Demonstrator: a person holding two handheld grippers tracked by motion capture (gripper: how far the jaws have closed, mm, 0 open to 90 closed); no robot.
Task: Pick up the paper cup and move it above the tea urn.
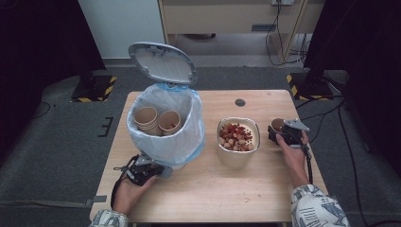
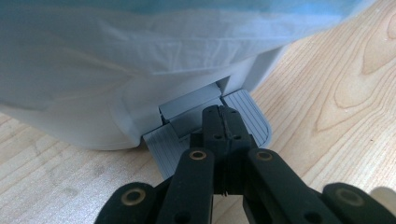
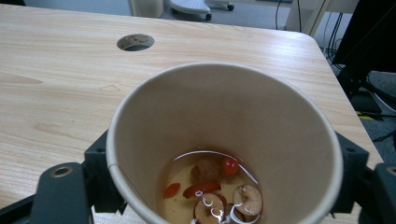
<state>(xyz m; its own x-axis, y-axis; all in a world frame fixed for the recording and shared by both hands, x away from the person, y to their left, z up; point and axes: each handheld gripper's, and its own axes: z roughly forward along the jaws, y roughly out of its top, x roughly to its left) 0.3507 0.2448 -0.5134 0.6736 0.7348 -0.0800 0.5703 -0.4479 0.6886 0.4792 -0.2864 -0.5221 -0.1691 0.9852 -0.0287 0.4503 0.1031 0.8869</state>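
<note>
At right, your right hand-held gripper (image 1: 279, 131) clamps the cup (image 3: 224, 144) of leftovers; your closed left one (image 2: 223, 122) presses the pedal (image 2: 247, 116), holding the bin (image 1: 165, 125) lid open.

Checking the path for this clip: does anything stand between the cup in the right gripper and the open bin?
Yes. The cream bowl of fruit pieces stands on the table between the paper cup, gripped by the right gripper, and the bin. The bin's lid is up.
</note>
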